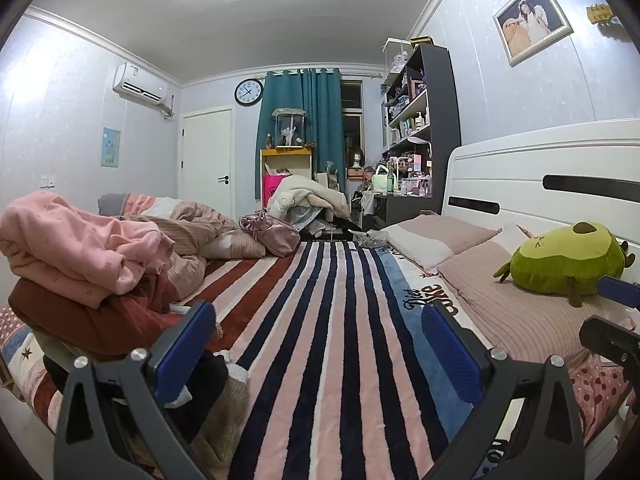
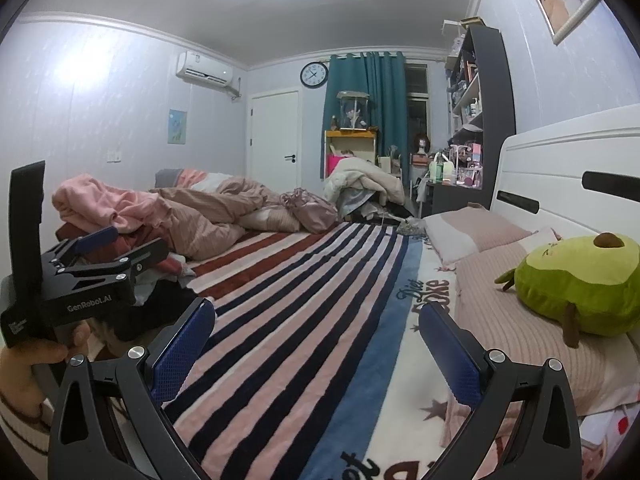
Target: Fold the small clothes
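Pink fleece tops the heap of clothes (image 1: 80, 256) at the left edge of the bed, with a dark red garment (image 1: 92, 316) under it and darker, smaller pieces (image 1: 208, 384) spilling toward the near corner; none of it is folded, and nothing has been drawn out onto the striped blanket (image 1: 320, 340) that covers the middle of the bed; the task looks to be at its very start, at the stage of choosing a piece.

The left gripper (image 1: 316, 352) is spread wide with nothing between its blue pads; it hangs above the blanket with the heap just to its left, one finger close by the dark pieces; seen from the right wrist view it points toward the pile, and a hand (image 2: 28, 364) holds its handle. The right gripper (image 2: 316, 356) is likewise wide open and empty, over the blanket nearer the pillows (image 2: 500, 300) and the green avocado plush (image 2: 580, 280).

The next move, as I judge it, calls for the left gripper to swing toward the heap and close on one loose edge of a small garment, not a bunch of several; the layers lie tangled, so lifting one may drag others along; the open stretch of blanket between the two grippers seems the natural place to spread it flat.
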